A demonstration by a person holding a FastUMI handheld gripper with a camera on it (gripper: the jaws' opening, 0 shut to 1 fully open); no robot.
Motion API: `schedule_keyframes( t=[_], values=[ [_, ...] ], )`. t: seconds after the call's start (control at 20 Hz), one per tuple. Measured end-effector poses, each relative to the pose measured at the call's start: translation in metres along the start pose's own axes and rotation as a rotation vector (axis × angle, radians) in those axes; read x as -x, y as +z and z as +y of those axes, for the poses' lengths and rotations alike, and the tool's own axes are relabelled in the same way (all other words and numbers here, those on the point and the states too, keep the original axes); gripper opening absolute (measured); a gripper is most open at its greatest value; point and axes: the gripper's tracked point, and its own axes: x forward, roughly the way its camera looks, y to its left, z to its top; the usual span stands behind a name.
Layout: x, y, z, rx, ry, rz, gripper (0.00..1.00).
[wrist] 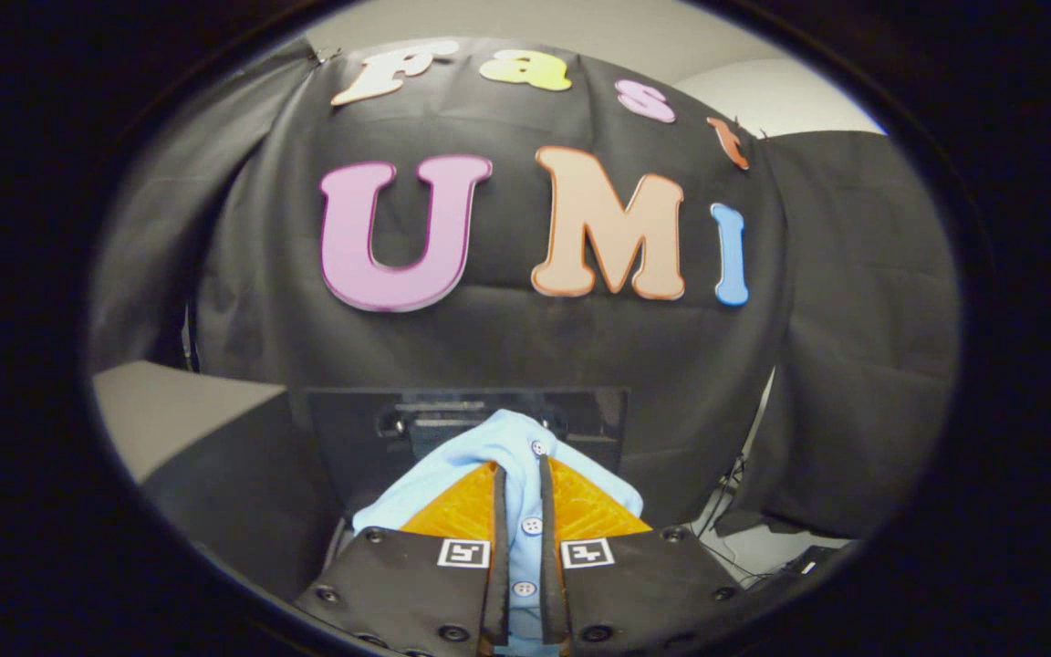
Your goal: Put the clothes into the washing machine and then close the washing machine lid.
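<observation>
Two fingers of my claw [520,474] clamp a light-blue shirt [507,443], its buttoned placket pinched between them; the cloth bunches just ahead, before a dark washer [462,429]. No readable labels.

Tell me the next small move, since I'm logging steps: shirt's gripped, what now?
Probably carry it forward over the dark machine just ahead. The gripper has its jaws closed on the light blue shirt, whose button strip runs between them, lifted and not yet inside.
</observation>
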Motion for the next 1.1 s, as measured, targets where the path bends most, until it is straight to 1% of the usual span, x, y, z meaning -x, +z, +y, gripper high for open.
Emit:
schedule_keyframes(
  t=[0.1,0.25,0.35,0.45,0.5,0.6,0.7,0.75,1.1],
  values=[
    [-0.008,-0.028,-0.001,-0.015,-0.006,0.045,0.14],
    [-0.016,-0.050,0.004,-0.041,-0.003,0.081,0.14],
    [-0.020,-0.061,0.012,-0.040,0.010,0.090,0.20],
    [-0.023,-0.073,0.017,0.007,0.026,0.099,0.21],
    [-0.024,-0.076,0.018,0.016,0.033,0.103,0.23],
    [-0.026,-0.084,0.019,-0.007,0.051,0.113,0.28],
    [-0.023,-0.082,0.020,-0.007,0.039,0.100,0.33],
    [-0.024,-0.077,0.018,0.009,0.027,0.089,0.40],
    [-0.024,-0.049,0.016,0.025,0.040,0.055,0.90]
  ],
)
